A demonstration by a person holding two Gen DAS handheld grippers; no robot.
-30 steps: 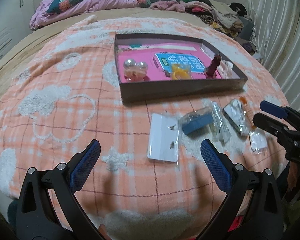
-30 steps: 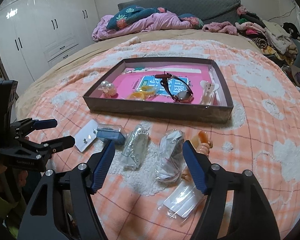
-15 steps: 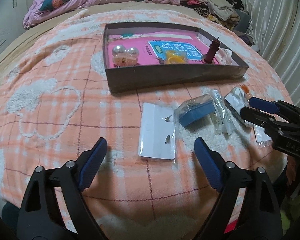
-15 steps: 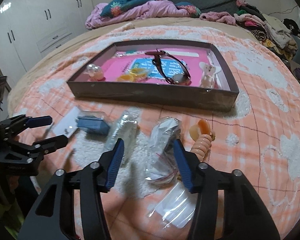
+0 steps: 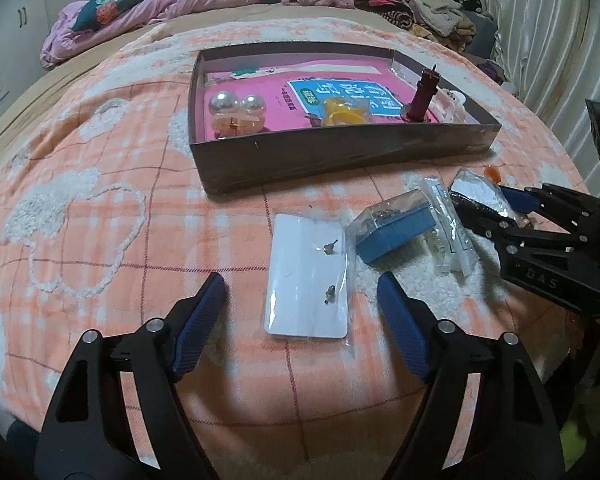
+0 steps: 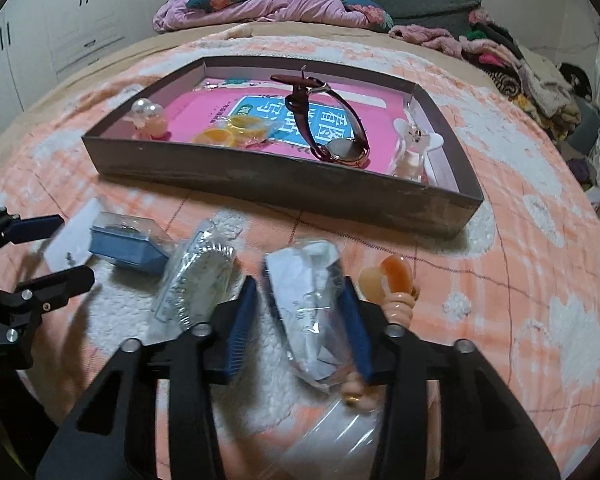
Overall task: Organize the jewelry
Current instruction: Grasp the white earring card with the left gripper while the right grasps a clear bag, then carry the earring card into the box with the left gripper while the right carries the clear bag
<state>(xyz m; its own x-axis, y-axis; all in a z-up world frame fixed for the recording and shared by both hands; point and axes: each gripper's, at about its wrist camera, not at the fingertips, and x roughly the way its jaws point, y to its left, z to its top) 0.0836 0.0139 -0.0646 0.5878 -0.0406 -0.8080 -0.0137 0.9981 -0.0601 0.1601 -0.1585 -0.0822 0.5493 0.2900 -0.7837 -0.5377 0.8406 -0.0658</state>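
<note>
Left hand-held gripper [image 5: 300, 300] spread wide, holding nothing, low over the bed blanket [image 5: 100, 200] w/ a white earring card [image 5: 306, 276] in a clear sleeve lying between its fingers — apart from both. Right hand-held gripper [image 6: 298, 320] narrowed around a clear plastic bag [image 6: 308, 304] w/ white contents; pads at or near both sides of the bag, firm grip cannot be confirmed. Just beside it: bagged silver piece [image 6: 198, 280], blue box [image 6: 128, 246] in a clear case, orange coil hair tie [image 6: 392, 284]. Behind — brown tray [image 6: 284, 184] holding wristwatch [image 6: 332, 128], pearl clip [image 6: 148, 118], yellow rings [image 6: 236, 130].
</note>
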